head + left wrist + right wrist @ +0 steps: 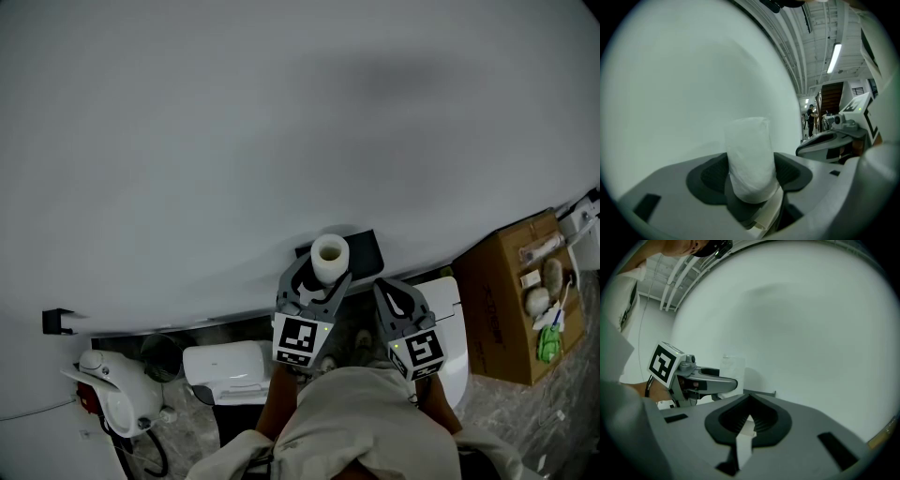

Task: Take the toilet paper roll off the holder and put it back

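Note:
A white toilet paper roll point(329, 255) stands upright just in front of the black wall holder point(366, 248). My left gripper point(317, 274) is shut on it, one jaw on either side. In the left gripper view the roll point(747, 150) fills the gap between the dark pads point(708, 176) of that gripper point(752, 176), and both pads press on its sides. My right gripper point(389, 296) hangs just right of the roll, shut and holding nothing; its tips point(749, 403) meet close to the white wall. The right gripper view also shows the roll point(732, 373) and the holder's edge point(761, 392).
A white wall point(281, 122) fills the view ahead. A cardboard box point(511, 300) of small items stands at the right. A white toilet point(452, 342) lies below the grippers, a white appliance point(225, 370) and a dark bin point(161, 356) to the left. A black bracket point(56, 321) sticks out of the wall.

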The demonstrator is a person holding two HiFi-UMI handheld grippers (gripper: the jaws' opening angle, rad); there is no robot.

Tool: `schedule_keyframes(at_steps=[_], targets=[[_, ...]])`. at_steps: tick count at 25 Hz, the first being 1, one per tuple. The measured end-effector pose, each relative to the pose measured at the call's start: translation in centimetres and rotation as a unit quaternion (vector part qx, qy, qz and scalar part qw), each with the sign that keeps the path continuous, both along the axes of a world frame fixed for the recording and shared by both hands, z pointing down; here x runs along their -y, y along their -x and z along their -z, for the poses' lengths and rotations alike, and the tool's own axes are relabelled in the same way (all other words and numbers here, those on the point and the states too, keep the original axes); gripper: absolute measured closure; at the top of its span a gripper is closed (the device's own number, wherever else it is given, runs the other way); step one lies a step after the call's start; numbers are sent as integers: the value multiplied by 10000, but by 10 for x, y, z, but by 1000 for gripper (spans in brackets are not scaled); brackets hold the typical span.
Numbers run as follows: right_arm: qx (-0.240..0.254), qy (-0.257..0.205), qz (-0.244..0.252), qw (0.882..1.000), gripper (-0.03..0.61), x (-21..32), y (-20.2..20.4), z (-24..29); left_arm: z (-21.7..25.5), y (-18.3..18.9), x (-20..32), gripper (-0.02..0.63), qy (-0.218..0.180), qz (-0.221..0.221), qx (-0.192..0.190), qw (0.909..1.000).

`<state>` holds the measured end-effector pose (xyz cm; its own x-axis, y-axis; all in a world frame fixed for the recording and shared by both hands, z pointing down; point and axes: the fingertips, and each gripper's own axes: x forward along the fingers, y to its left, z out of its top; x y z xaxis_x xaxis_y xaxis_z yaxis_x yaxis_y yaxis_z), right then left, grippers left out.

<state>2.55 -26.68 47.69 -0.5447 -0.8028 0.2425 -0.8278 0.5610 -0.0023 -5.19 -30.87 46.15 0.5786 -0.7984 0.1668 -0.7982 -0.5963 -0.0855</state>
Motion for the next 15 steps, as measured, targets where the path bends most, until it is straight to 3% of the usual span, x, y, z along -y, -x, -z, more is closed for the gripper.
schedule_keyframes(at_steps=[15], targets=[[-10, -108, -184, 9998, 581, -8, 0, 7, 18, 6, -9, 310, -232, -101, -99, 9996]])
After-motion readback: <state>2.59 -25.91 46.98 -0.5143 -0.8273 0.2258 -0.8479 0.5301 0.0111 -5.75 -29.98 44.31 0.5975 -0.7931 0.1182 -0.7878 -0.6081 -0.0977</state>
